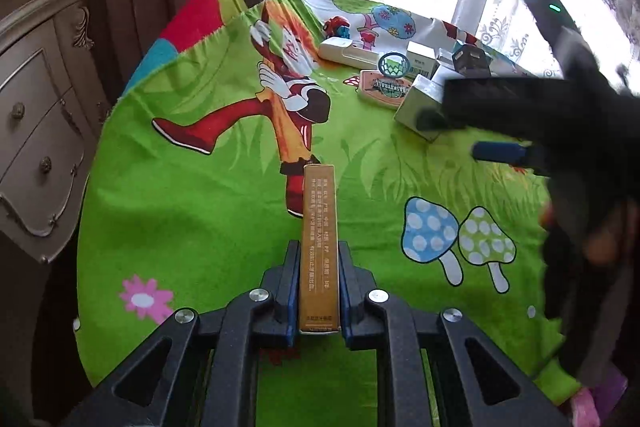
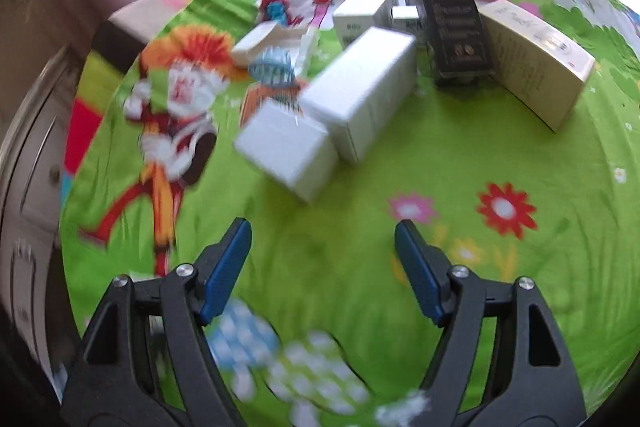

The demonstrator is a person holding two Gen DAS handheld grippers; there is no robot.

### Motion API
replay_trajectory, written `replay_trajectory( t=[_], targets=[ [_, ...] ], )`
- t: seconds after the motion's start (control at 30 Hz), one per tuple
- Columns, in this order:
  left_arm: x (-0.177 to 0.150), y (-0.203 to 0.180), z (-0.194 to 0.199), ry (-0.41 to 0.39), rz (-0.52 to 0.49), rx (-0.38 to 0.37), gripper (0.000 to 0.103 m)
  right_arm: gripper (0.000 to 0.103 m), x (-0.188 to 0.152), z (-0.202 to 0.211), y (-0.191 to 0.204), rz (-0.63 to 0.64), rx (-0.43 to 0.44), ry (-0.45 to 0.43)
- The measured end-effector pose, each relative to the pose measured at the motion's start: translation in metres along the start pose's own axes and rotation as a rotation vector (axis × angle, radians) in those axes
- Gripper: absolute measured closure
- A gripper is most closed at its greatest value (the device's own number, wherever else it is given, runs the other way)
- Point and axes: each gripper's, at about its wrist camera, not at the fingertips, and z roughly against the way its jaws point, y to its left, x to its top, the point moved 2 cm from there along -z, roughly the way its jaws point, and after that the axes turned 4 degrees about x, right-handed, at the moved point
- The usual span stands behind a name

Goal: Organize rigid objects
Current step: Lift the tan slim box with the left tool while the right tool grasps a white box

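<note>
Two grippers were at work over the bright green cartoon-printed cloth (image 1: 208,227) that covered the table. The left gripper (image 1: 319,269) was clenched on a slim golden-brown cardboard box with printed text (image 1: 319,227), its blue pads pressing both long faces while the box stuck out forward along the fingers, clear of the cloth as far as the left wrist view showed. The right gripper (image 2: 323,269) stood released, jaws wide with nothing between them, facing a cluster of boxes further up the cloth.

That cluster held a large plain white box (image 2: 362,91), a smaller white box (image 2: 286,155) touching its near corner, a tall black box with gold print (image 2: 454,27) and a cream box with fine lettering (image 2: 536,63) just beside it. A peach-coloured flat tin with a basketball label (image 1: 386,89) lay near the same group.

Several risks seemed likely. The golden box was gripped only near its rear end, so a quick roll of the wrist could let it pivot or slide out between the pads. The right wrist view was blurred, which suggested haste; an open jaw swung into the crowded group could knock the upright black box over or shove the white ones out of line. Setting the slim box down on the soft, wrinkled cloth might also leave it tipped.
</note>
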Motion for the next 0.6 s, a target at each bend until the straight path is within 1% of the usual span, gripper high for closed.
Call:
replay_trajectory(
  t=[0.1, 0.17, 0.23, 0.27, 0.3, 0.37, 0.4, 0.43, 0.47, 0.53, 0.57, 0.6],
  targets=[
    [0.002, 0.001, -0.004, 0.011, 0.009, -0.024, 0.086, 0.025, 0.016, -0.014, 0.009, -0.131, -0.062, -0.023],
    [0.002, 0.001, -0.003, 0.013, 0.002, -0.029, 0.086, 0.025, 0.023, -0.02, 0.016, -0.143, -0.144, -0.018],
    [0.0, 0.001, -0.003, 0.014, -0.001, -0.03, 0.085, 0.035, 0.023, -0.022, 0.021, -0.095, -0.223, -0.016],
    [-0.001, 0.001, -0.002, 0.014, 0.001, -0.032, 0.085, 0.047, 0.02, -0.02, 0.02, -0.062, -0.235, -0.025],
    [-0.002, 0.001, -0.001, 0.014, 0.0, -0.036, 0.085, 0.047, 0.016, -0.016, 0.017, -0.028, -0.202, -0.035],
    [-0.003, 0.002, 0.0, 0.012, -0.005, -0.045, 0.085, 0.047, 0.002, -0.004, 0.011, 0.094, -0.156, -0.044],
    [-0.004, 0.004, 0.001, 0.011, -0.006, -0.049, 0.086, 0.047, -0.006, 0.007, 0.001, 0.126, -0.093, -0.049],
    [-0.003, 0.003, 0.0, 0.012, -0.01, -0.055, 0.086, 0.047, -0.015, 0.013, -0.006, 0.17, 0.003, -0.026],
    [-0.004, 0.004, 0.0, 0.013, -0.01, -0.064, 0.085, 0.047, -0.027, 0.023, -0.01, 0.26, 0.054, -0.006],
    [-0.005, 0.005, 0.003, 0.017, -0.01, -0.075, 0.085, 0.047, -0.052, 0.043, -0.019, 0.464, 0.02, 0.016],
    [-0.005, 0.005, 0.002, 0.019, -0.008, -0.077, 0.085, 0.047, -0.065, 0.053, -0.024, 0.553, 0.032, 0.034],
    [-0.005, 0.006, 0.003, 0.022, -0.004, -0.078, 0.085, 0.047, -0.075, 0.06, -0.027, 0.614, 0.039, 0.038]
  ],
)
